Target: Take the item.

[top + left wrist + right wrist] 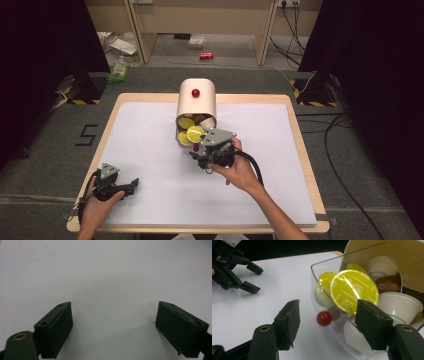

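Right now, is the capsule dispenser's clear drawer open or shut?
Open: the clear drawer juts out from the beige dispenser, exposing yellow-lidded capsules, with the right tongs spread around its red knob.

The left gripper (131, 186) lay low near the table's (300, 150) near-left corner, jaws wide apart — the right gripper (197, 150) reached toward the table's middle, jaws spread.

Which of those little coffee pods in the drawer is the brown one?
The brown pod lies on its side at the back of the clear drawer, between two white pods, behind the yellow-lidded Cappuccino pods.
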`<state>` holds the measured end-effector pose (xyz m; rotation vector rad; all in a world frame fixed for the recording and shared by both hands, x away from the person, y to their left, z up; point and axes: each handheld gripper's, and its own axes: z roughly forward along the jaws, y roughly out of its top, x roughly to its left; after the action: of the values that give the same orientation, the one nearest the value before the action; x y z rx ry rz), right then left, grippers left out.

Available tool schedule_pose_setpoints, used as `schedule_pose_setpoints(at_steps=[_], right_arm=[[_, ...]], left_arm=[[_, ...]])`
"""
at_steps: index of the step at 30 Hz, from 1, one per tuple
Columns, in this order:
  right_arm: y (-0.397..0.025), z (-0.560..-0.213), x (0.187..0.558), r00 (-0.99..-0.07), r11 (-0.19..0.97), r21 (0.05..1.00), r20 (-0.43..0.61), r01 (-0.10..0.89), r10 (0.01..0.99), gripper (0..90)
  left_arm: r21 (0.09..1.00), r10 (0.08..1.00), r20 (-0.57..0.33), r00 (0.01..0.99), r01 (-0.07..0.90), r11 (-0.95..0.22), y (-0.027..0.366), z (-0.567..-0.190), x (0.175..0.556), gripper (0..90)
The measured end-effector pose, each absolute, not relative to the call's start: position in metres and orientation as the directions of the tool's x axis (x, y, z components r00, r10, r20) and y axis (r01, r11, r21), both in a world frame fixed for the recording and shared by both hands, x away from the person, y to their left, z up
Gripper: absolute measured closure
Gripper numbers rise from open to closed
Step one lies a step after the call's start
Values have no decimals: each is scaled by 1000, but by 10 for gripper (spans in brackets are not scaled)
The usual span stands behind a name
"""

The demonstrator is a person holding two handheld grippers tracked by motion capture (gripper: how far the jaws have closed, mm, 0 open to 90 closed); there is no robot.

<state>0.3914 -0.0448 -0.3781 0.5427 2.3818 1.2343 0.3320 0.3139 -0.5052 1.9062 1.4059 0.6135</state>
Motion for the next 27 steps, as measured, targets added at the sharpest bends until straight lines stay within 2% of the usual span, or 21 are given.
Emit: schedule_pose_setpoints(at_steps=[27], right_arm=[[-47, -378, 377, -848, 562, 812, -180, 157, 498, 389]], left_arm=[[753, 952, -22, 305, 631, -185, 314, -505, 332, 135]])
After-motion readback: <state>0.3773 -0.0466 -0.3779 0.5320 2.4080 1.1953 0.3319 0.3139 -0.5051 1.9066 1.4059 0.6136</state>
